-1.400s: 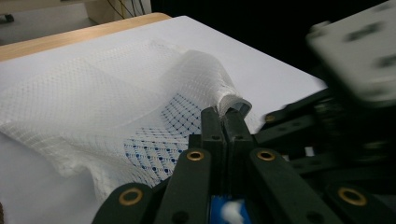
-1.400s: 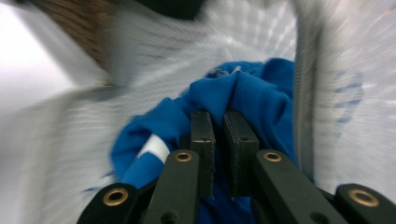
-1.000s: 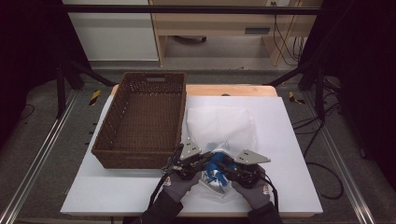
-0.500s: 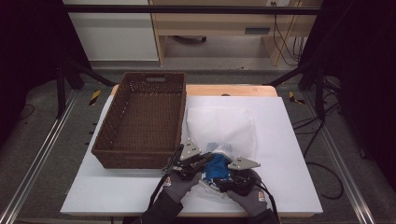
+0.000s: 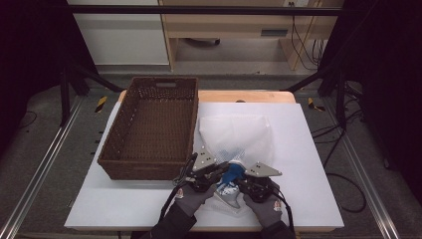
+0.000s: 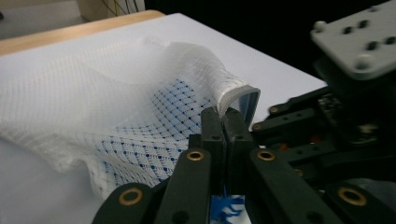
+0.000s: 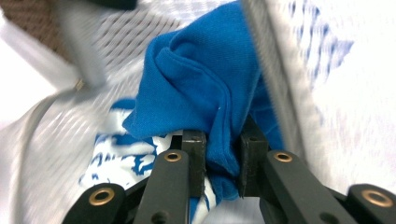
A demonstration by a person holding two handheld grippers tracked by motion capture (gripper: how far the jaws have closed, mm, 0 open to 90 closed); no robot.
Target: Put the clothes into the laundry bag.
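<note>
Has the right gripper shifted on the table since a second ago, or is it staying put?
Yes, slightly. The right gripper has slid toward the table's near edge, away from the basket. Its jaws have just been closing, with the blue cloth between them.

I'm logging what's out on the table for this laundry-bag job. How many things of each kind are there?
Wicker basket: 1
White mesh bag: 1
Blue garment: 1
White-and-blue printed cloth: 1
Total: 4
</note>
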